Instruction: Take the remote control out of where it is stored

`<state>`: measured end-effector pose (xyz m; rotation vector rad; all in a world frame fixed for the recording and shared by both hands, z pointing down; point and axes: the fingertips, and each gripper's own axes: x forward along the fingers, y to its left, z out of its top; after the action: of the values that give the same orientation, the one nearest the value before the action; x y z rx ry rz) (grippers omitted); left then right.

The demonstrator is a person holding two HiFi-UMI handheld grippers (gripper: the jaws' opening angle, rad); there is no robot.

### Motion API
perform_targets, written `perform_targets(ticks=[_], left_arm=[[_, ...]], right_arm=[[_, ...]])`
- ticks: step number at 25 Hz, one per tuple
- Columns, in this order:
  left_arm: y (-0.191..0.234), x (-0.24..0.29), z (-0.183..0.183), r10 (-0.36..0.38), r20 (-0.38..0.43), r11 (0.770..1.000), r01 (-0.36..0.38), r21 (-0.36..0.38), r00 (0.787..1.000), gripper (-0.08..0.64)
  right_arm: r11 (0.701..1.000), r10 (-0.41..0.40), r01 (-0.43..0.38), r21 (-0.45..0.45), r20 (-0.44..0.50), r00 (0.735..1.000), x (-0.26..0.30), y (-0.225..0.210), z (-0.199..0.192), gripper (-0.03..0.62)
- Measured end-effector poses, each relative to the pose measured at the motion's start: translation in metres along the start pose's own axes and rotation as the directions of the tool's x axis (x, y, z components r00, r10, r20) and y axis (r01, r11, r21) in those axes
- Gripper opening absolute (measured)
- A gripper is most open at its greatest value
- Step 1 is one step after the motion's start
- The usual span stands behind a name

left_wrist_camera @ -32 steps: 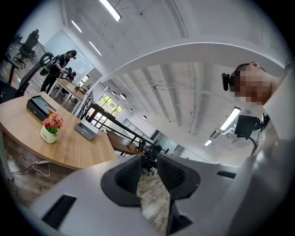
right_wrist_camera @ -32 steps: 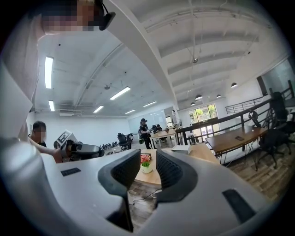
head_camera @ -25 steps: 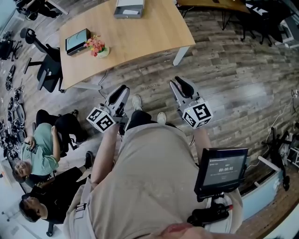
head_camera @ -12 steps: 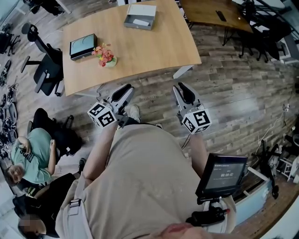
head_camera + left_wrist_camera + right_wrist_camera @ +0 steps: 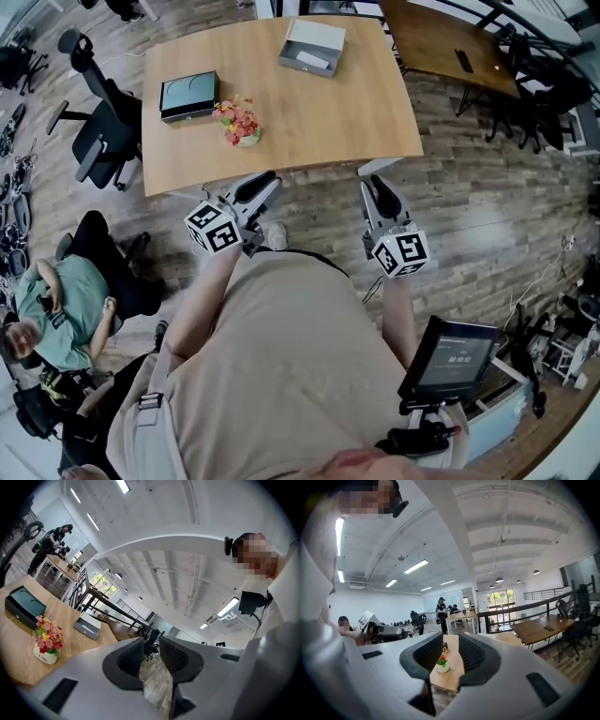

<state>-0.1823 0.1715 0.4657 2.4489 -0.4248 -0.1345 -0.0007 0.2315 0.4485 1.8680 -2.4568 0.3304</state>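
Observation:
An open grey box [image 5: 311,47] lies at the far side of the wooden table [image 5: 309,122], with a pale oblong remote control [image 5: 312,60] inside it. The left gripper view also catches this box [image 5: 87,625]. Both grippers are held in the air in front of the person, short of the table's near edge. My left gripper [image 5: 265,183] [image 5: 151,651] has its jaws almost together with nothing between them. My right gripper [image 5: 375,187] [image 5: 450,651] looks the same, shut and empty, pointing at the table.
A black case [image 5: 187,96] [image 5: 21,606] and a small pot of flowers [image 5: 237,122] [image 5: 441,663] stand on the table. Office chairs [image 5: 103,131] are at its left. A seated person [image 5: 56,300] is on the left. A second wooden table [image 5: 450,47] stands behind on the right.
The person has walked toward the table, which now sits lower and nearer in the head view. Both grippers kept their pose and stayed shut.

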Motion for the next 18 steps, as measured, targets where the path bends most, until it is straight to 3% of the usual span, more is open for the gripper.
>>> perform_targets(ticks=[8, 18], left_arm=[[0.047, -0.029, 0.015, 0.031, 0.006, 0.999, -0.031, -0.037, 1.0, 0.091], [0.076, -0.021, 0.028, 0.027, 0.024, 0.997, -0.025, -0.071, 0.999, 0.091]], right_arm=[[1.0, 0.009, -0.009, -0.027, -0.013, 1.0, 0.043, 0.024, 0.008, 0.091], [0.999, -0.009, 0.007, -0.051, -0.039, 0.999, 0.08, 0.009, 0.009, 0.091]])
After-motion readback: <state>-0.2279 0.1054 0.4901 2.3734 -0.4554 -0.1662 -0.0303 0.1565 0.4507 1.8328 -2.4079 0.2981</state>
